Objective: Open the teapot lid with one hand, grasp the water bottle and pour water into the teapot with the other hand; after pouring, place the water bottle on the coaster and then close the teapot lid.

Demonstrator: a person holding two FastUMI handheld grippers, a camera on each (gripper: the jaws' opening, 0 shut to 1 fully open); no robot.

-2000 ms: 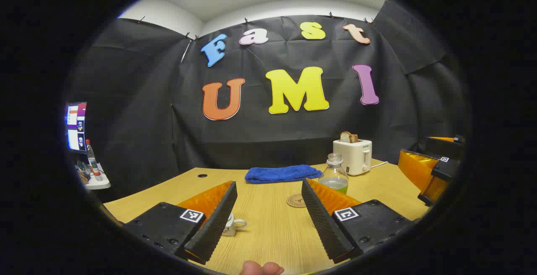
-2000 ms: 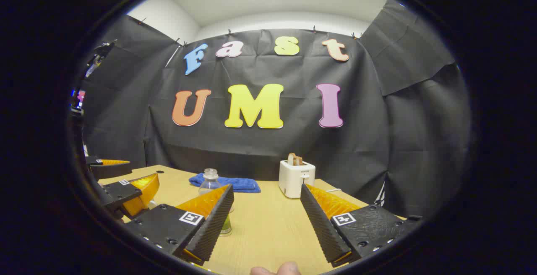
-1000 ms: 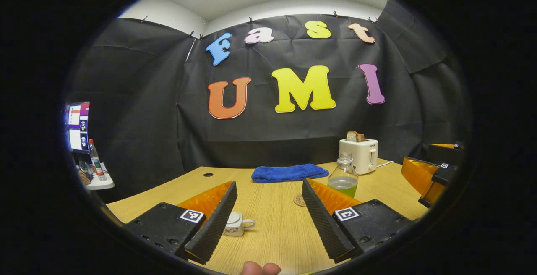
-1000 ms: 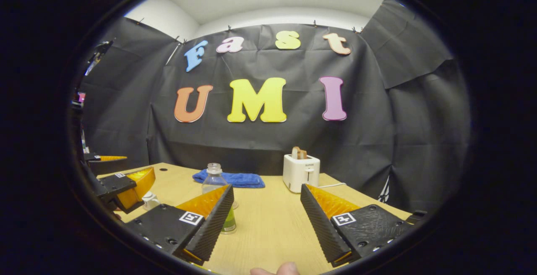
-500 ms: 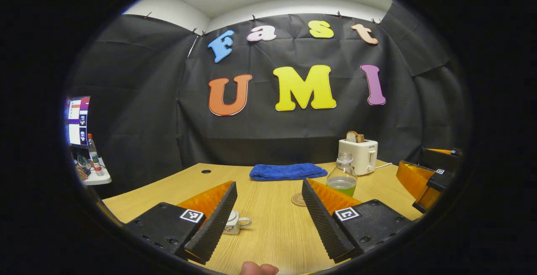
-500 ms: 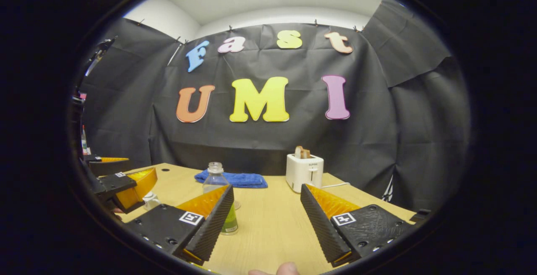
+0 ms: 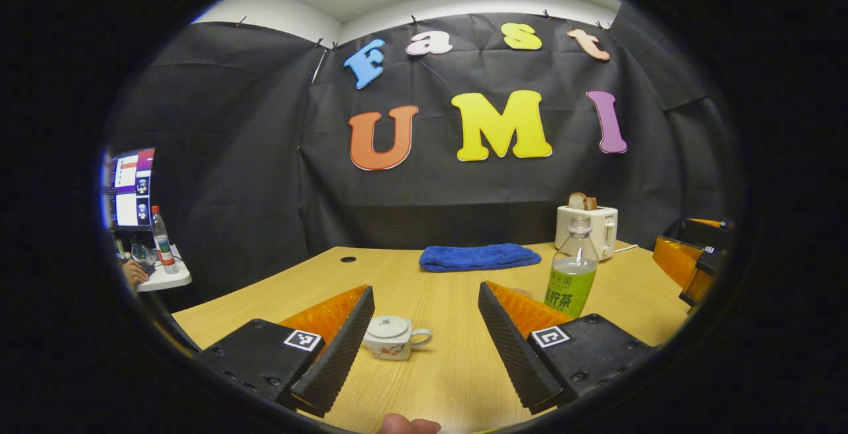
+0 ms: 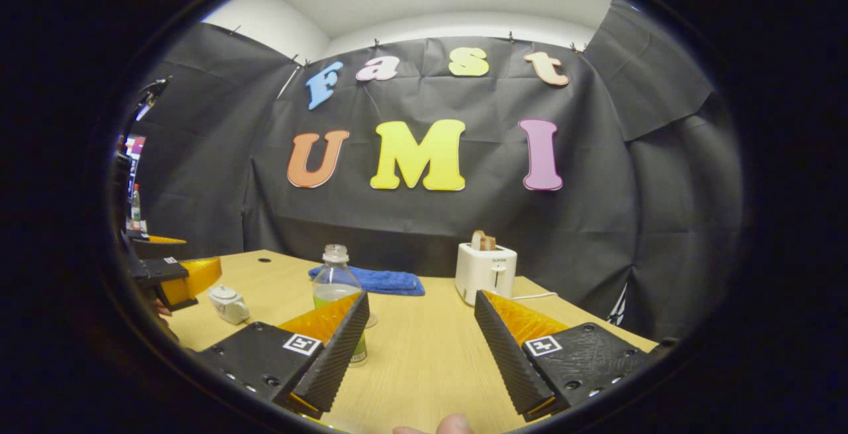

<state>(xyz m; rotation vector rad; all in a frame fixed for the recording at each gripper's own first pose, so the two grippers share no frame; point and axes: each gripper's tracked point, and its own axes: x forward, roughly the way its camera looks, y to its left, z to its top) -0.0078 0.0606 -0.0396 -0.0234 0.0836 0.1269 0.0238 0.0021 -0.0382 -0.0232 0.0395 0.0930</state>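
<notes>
Teapot (image 7: pixel 391 337): small, white, lid on, upright, lower centre of left gripper view. Water bottle (image 7: pixel 571 275): clear, uncapped, green-labelled, upright, right of centre.

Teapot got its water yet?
Not yet. Nothing looks done: the teapot has its lid on, and the bottle stands untouched on the table. Both hand-held grippers, left and right, are open and holding nothing. Opening, pouring, the coaster and closing are all left.

Your left claw's (image 7: pixel 427 344) finger (image 7: pixel 334 354) hides the teapot's (image 7: pixel 391 336) spout side. The coaster (image 7: pixel 523 293) is nearly all hidden behind your other finger. In the right gripper view, your finger (image 8: pixel 334 361) covers the water bottle's (image 8: pixel 334 281) lower body. The bottle's label is too small to read.
</notes>
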